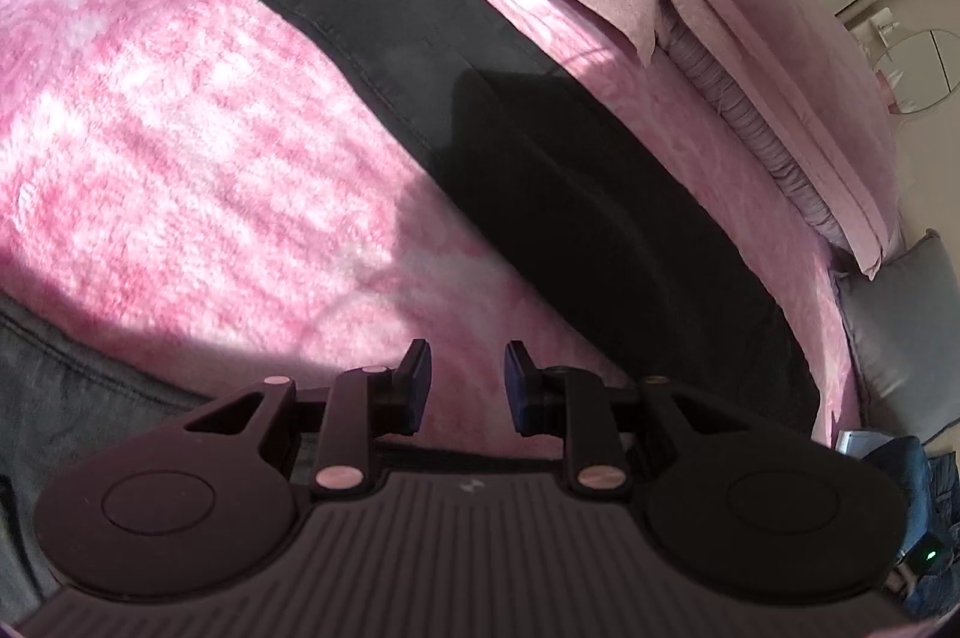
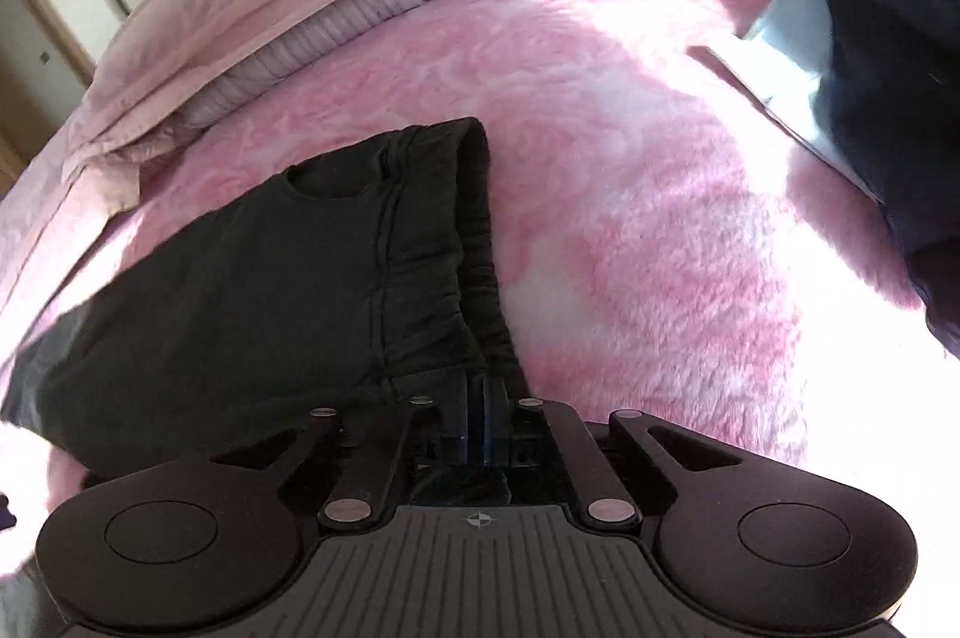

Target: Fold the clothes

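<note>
A pair of black trousers (image 1: 420,86) lies stretched out on the pink fluffy blanket (image 1: 180,128), running from the far left down to the near right in the left wrist view. My left gripper (image 1: 467,386) hovers open over the blanket, just left of the trousers, holding nothing. In the right wrist view the waistband end of the black trousers (image 2: 288,290) lies folded double, elastic band along its right side. My right gripper (image 2: 480,398) is shut on the waistband's near corner, its fingers pressed together with black cloth between them.
Pink folded bedding and a ruffled pillow (image 1: 750,110) line the far side of the bed. A grey cushion (image 1: 900,338) sits at the corner. A person's blue-jeaned leg (image 2: 888,68) and a flat grey item (image 2: 792,56) rest on the blanket at right. Grey fabric (image 1: 72,386) lies near left.
</note>
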The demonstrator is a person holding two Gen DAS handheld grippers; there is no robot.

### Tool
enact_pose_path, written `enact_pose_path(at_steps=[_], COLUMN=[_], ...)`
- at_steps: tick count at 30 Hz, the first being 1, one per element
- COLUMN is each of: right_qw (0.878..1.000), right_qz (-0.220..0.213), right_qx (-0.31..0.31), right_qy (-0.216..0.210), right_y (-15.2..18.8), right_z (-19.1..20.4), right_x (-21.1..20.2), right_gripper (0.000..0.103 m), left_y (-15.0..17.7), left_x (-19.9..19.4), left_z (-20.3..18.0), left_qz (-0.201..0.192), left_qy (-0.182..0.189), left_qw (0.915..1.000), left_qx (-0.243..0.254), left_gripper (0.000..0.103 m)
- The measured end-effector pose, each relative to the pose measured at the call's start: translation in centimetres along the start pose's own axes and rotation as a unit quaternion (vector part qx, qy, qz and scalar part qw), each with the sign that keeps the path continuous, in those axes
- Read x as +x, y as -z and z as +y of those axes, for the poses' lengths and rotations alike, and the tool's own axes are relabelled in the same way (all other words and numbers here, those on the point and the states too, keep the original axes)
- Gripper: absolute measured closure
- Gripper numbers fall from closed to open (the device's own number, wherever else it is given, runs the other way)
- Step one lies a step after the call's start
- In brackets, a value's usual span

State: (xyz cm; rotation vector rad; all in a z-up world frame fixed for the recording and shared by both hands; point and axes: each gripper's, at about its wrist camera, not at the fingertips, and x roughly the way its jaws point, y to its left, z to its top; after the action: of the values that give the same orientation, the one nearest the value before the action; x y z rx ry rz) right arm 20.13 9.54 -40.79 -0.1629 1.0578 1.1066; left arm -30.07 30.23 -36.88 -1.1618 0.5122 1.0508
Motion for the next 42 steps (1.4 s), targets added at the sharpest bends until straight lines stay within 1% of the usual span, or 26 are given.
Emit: enact_pose_path(at_steps=[1, 3, 4, 6, 9, 13, 14, 15, 16, 19, 21, 22, 23, 24, 25, 27, 29, 30, 31, 33, 34, 36, 37, 38, 40, 42], right_qw=[1.0, 1.0, 0.999, 0.998, 0.996, 0.994, 0.994, 0.994, 0.994, 0.996, 0.998, 0.997, 0.992, 0.994, 0.996, 0.998, 0.999, 0.999, 0.999, 0.999, 0.999, 0.995, 0.99, 0.982, 0.982, 0.987], right_qz=[0.003, 0.005, 0.005, 0.012, 0.036, 0.057, 0.062, 0.071, 0.076, 0.056, 0.05, 0.047, 0.044, 0.035, 0.026, 0.045, 0.021, 0.014, 0.009, 0.015, 0.021, 0.045, 0.054, 0.066, 0.057, 0.064], right_qx=[0.004, 0.023, 0.033, 0.045, 0.03, 0.004, -0.002, -0.005, -0.009, -0.055, -0.038, -0.05, -0.066, -0.044, -0.015, 0.047, 0.029, 0.016, 0.003, -0.01, -0.023, -0.086, -0.124, -0.162, -0.159, -0.116], right_qy=[0.01, 0.007, -0.008, -0.041, -0.07, -0.091, -0.095, -0.084, -0.078, -0.04, -0.01, 0.042, 0.1, 0.095, 0.078, 0.003, 0.027, 0.039, 0.05, 0.044, 0.033, 0.024, 0.037, 0.07, 0.079, 0.093], right_y=[-0.5, -0.7, -0.6, -0.2, 0.0, -0.7, -0.9, -1.3, -1.7, -2.1, -1.5, -0.9, -0.3, -0.2, -0.2, -0.7, -0.5, 0.0, 0.5, 2.1, 2.9, 4.5, 5.4, 6.3, 7.3, 7.1], right_z=[0.1, -0.1, -0.7, -1.5, -1.9, -2.1, -2.1, -2.0, -1.7, 0.3, -0.2, -0.3, -0.5, -1.0, -1.6, -2.0, -0.8, -0.2, 0.4, 1.5, 2.2, 3.8, 4.6, 4.9, 4.1, 3.5], right_x=[-0.3, -1.2, -1.9, -2.7, -2.1, -0.3, 0.2, 0.5, 0.5, -1.2, -0.9, 0.2, 1.3, 1.2, 1.0, -0.6, -3.1, -4.1, -5.0, -6.2, -6.3, -5.4, -4.7, -3.8, -4.0, -5.0], right_gripper=[0.09, 0.066, 0.065, 0.065, 0.065, 0.066, 0.076, 0.097, 0.099, 0.102, 0.102, 0.103, 0.103, 0.103, 0.103, 0.103, 0.103, 0.096, 0.087, 0.08, 0.08, 0.08, 0.08, 0.08, 0.08, 0.08], left_y=[0.2, 0.5, 0.6, 0.9, 1.3, 1.6, 1.6, 1.7, 1.8, 2.1, 2.3, 2.4, 2.4, 2.5, 2.6, 2.8, 3.2, 3.3, 3.5, 3.8, 4.0, 4.4, 4.6, 4.9, 5.4, 5.9], left_x=[-0.2, -0.5, -0.6, -0.9, -1.4, -1.9, -2.0, -2.0, -2.1, -2.1, -2.2, -2.2, -2.3, -2.3, -2.3, -2.4, -2.5, -2.6, -2.6, -2.8, -2.8, -2.8, -2.9, -3.0, -3.4, -4.9], left_z=[0.1, 0.3, 0.4, 0.6, 0.9, 0.9, 0.9, 0.9, 1.0, 1.2, 1.3, 1.4, 1.5, 1.5, 1.6, 1.7, 1.8, 1.8, 1.8, 1.8, 1.8, 1.8, 1.8, 1.9, 2.4, 4.1], left_qz=[-0.001, -0.002, -0.002, -0.002, -0.002, -0.004, -0.004, -0.004, -0.004, -0.004, -0.003, -0.003, -0.003, -0.003, -0.002, -0.002, -0.001, -0.001, 0.0, 0.001, 0.001, 0.004, 0.006, 0.008, 0.011, 0.007], left_qy=[0.0, 0.001, 0.003, 0.005, 0.008, 0.008, 0.007, 0.006, 0.005, 0.0, -0.003, -0.005, -0.006, -0.008, -0.009, -0.012, -0.011, -0.01, -0.009, -0.007, -0.006, -0.005, -0.011, -0.018, -0.03, -0.042], left_qw=[1.0, 1.0, 1.0, 1.0, 0.9999, 1.0, 1.0, 1.0, 1.0, 1.0, 0.9999, 0.9999, 0.9999, 0.9998, 0.9998, 0.9997, 0.9997, 0.9996, 0.9996, 0.9996, 0.9995, 0.9992, 0.9986, 0.9978, 0.9963, 0.9961], left_qx=[0.0, -0.002, -0.003, -0.004, -0.007, -0.002, -0.001, 0.001, 0.002, 0.008, 0.011, 0.013, 0.015, 0.016, 0.018, 0.022, 0.024, 0.025, 0.026, 0.028, 0.029, 0.04, 0.051, 0.063, 0.08, 0.077], left_gripper=[0.082, 0.082, 0.082, 0.082, 0.082, 0.082, 0.082, 0.082, 0.082, 0.082, 0.082, 0.082, 0.082, 0.082, 0.082, 0.082, 0.082, 0.082, 0.082, 0.082, 0.082, 0.082, 0.082, 0.082, 0.082, 0.082])
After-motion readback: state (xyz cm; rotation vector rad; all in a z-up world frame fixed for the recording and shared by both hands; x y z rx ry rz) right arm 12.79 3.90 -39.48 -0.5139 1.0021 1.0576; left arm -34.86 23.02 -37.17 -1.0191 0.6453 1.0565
